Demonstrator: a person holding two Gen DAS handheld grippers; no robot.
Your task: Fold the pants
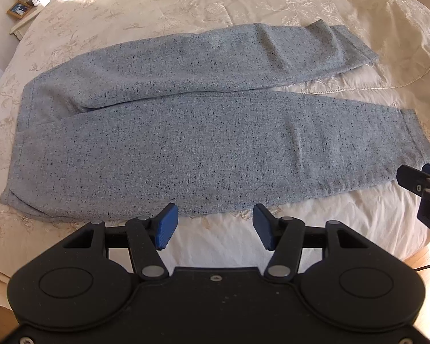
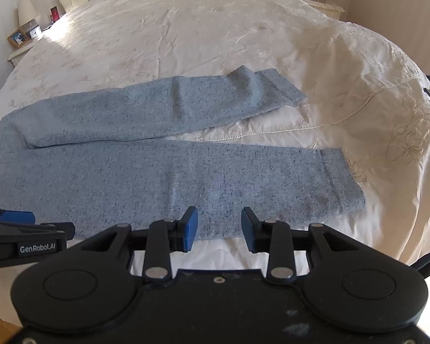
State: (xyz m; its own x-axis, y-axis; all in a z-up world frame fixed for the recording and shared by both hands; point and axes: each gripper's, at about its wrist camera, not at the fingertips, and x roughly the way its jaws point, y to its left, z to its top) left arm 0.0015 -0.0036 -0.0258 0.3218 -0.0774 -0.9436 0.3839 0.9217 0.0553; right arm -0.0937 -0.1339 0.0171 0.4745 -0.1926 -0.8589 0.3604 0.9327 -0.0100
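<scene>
Near the foot edge of the bed [image 2: 186,14], grey-blue pants [image 1: 203,149] lie flat across the cream bedspread.

Waistband lies toward the bed's left side, both legs run toward the right side, the far leg angling away so a wedge of bedspread shows between the hems. I hold my left claw [image 1: 215,226] with its jaws wide, holding nothing, just short of the near leg's edge. My right claw [image 2: 219,228] gapes likewise, holding nothing, at that same edge nearer the hem.
</scene>
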